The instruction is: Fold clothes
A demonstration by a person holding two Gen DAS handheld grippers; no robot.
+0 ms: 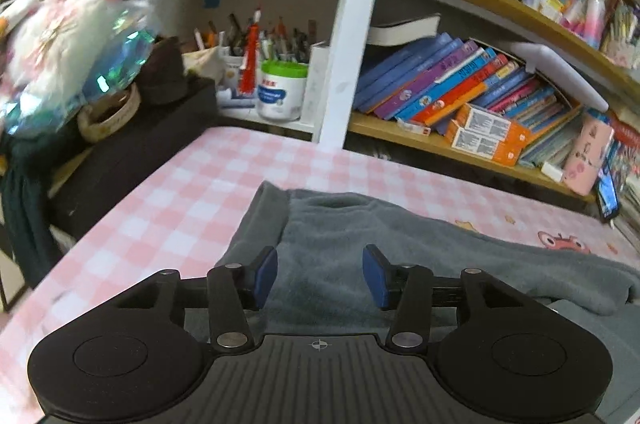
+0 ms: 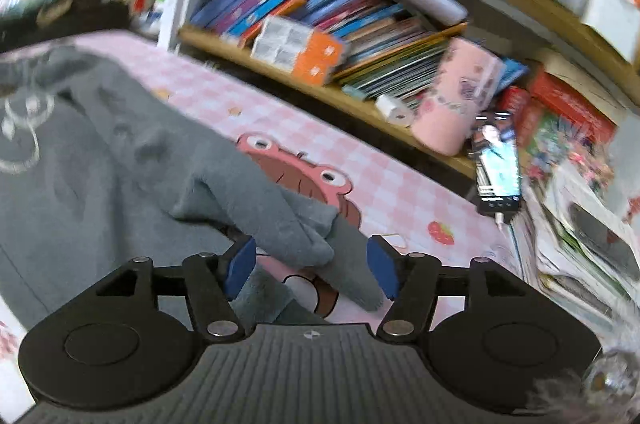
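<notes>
A grey fleece top (image 1: 400, 244) lies spread on the pink checked surface (image 1: 192, 183), its body toward the left edge and one sleeve (image 2: 256, 207) bunched near the right. The cloth looks thick, soft and limp, so it should sag and drag rather than slide. The left hand-held gripper (image 1: 320, 274) hovers spread over the body. The right hand-held gripper (image 2: 310, 268) is spread around the sleeve end; the cuff looks a sound hold.
</notes>
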